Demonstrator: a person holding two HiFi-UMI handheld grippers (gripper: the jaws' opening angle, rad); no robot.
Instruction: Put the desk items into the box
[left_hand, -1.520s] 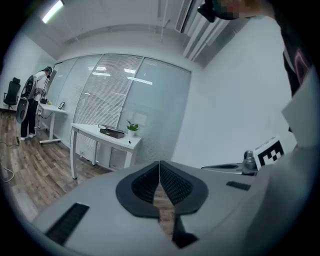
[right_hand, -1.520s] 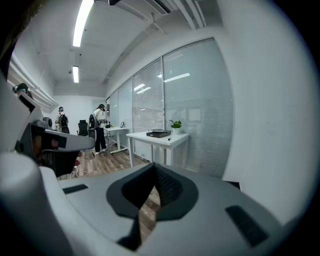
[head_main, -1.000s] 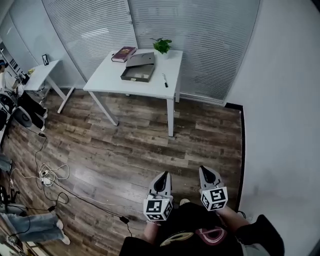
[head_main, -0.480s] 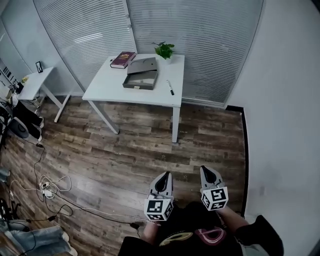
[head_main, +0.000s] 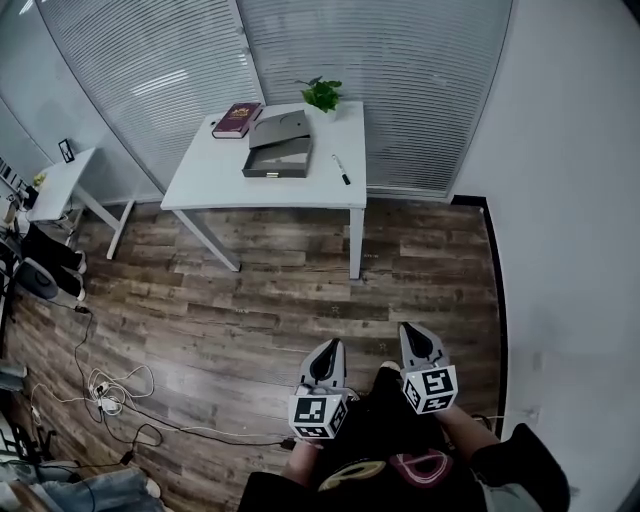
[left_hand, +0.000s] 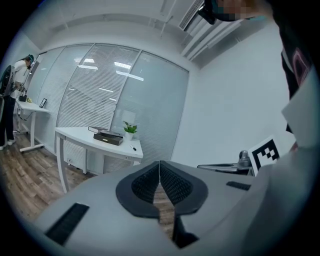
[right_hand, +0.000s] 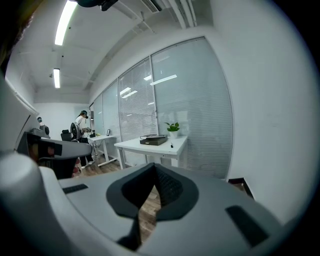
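Getting square to the white desk (head_main: 215, 178) first

My left gripper (head_main: 326, 348) and right gripper (head_main: 415, 331), jaws pressed together and empty, are well short of the white desk. The grey box (head_main: 279, 158) sits mid-desk, the maroon book (head_main: 236, 119) at its back-left corner and the marker (head_main: 342, 170) near its right edge. I'd open only at its front edge.

Wood floor (head_main: 280, 300) runs open up to the white desk (head_main: 215, 175); cables (head_main: 100, 395) sprawl at left.
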